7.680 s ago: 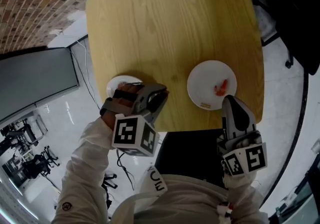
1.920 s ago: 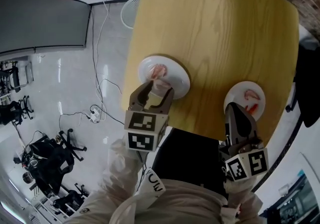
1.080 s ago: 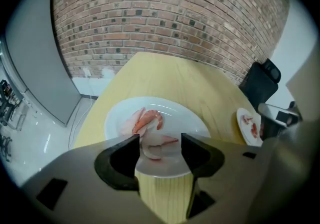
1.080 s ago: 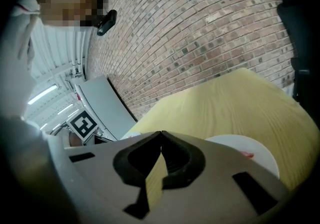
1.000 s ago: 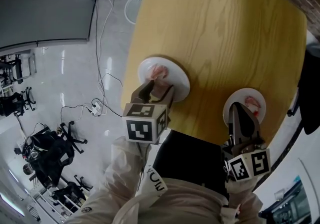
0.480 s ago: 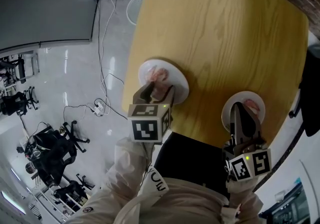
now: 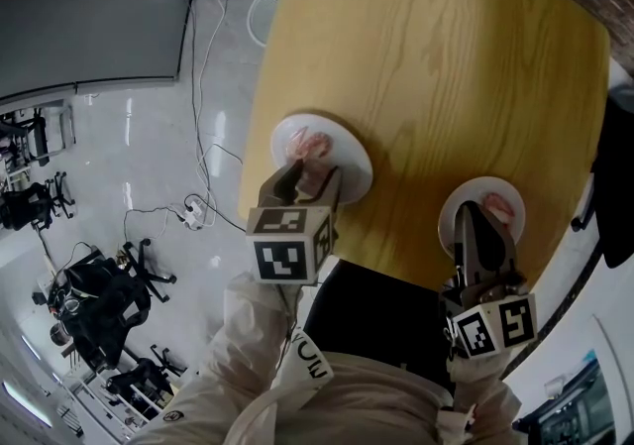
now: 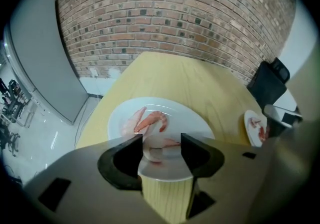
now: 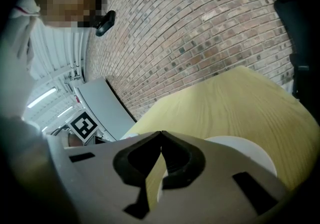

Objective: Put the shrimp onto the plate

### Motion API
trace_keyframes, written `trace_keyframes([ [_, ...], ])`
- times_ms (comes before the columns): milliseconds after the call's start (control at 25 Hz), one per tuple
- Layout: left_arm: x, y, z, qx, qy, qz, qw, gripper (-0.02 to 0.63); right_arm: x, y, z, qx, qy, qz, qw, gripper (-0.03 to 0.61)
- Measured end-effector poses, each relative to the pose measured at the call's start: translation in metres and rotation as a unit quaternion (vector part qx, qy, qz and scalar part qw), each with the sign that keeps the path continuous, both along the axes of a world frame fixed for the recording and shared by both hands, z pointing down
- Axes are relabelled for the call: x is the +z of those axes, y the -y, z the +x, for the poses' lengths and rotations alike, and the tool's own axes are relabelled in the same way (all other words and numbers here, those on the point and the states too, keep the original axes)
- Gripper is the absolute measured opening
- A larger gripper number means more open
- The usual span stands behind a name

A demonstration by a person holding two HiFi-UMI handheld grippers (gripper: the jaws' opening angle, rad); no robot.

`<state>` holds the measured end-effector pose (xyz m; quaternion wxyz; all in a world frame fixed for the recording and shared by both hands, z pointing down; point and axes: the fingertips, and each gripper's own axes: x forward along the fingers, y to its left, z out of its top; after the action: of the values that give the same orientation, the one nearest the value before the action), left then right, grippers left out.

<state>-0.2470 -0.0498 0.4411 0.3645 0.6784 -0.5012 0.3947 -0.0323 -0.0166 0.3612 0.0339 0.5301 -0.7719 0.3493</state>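
Now the left tool [image 8: 161, 143] has crept closer over the white plate [image 8: 195, 120] at the left edge of the desk [image 7: 426, 56], jaws spread around a pale shrimp [image 8: 151, 150], so a pinch looks near, while the right tool [image 9: 160, 140] stays pressed together.

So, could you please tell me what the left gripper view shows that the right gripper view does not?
Only the left gripper view shows pink shrimp, lying on a round white plate beyond the open jaws of the left gripper. Only the right gripper view shows the right gripper with its jaws shut and empty. Both show the yellow wooden table and the red brick wall.
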Motion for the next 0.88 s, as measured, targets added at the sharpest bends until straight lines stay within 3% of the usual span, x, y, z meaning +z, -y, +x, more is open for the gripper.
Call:
trace_keyframes([
  [560,-0.018,-0.005,0.007,0.029,-0.006,0.035,0.999,0.245,-0.011,-0.019,0.0,0.016,-0.002,0.01,1.0,0.025],
  [880,-0.03,-0.009,0.026,0.072,-0.004,0.062,0.9955,0.245,-0.016,-0.037,0.012,0.042,-0.005,0.015,0.999,0.025],
])
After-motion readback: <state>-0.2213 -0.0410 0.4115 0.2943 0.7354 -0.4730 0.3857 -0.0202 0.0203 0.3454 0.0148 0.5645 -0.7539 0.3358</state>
